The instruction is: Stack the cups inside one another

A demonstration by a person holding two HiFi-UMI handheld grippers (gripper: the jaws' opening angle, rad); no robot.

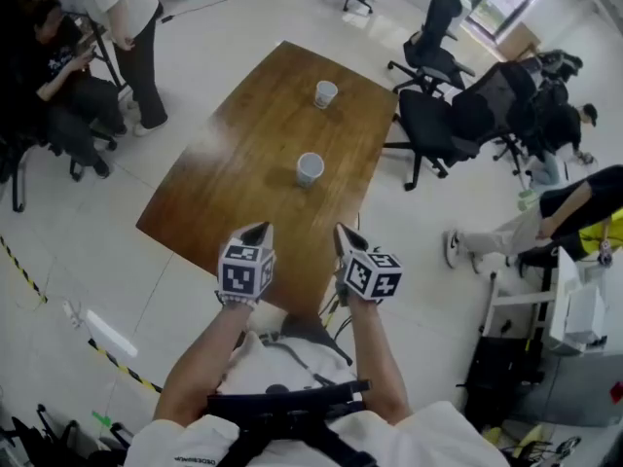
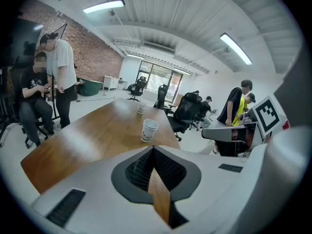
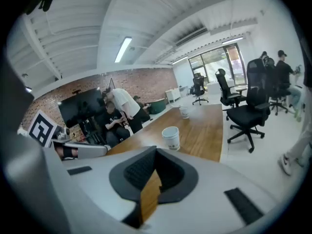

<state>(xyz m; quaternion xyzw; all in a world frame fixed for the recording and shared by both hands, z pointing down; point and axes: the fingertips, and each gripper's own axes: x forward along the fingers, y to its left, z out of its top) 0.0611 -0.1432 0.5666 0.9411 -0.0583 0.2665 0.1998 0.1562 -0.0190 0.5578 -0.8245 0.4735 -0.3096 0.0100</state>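
Note:
Two white paper cups stand upright and apart on the brown wooden table (image 1: 243,178). The near cup (image 1: 310,168) is at the table's middle, and the far cup (image 1: 325,93) is near the far end. Both show in the left gripper view, near cup (image 2: 149,130) and far cup (image 2: 140,109), and in the right gripper view, near cup (image 3: 171,137) and far cup (image 3: 184,112). My left gripper (image 1: 259,230) and right gripper (image 1: 344,232) hover side by side over the table's near edge, well short of the near cup. Each has its jaws together with nothing held: left gripper (image 2: 152,150), right gripper (image 3: 156,152).
Black office chairs (image 1: 428,125) crowd the table's right side. People stand and sit at the far left (image 1: 107,27), and others sit at the right (image 1: 574,202). A white desk (image 1: 574,309) is at the right. Striped tape (image 1: 117,363) marks the floor at the lower left.

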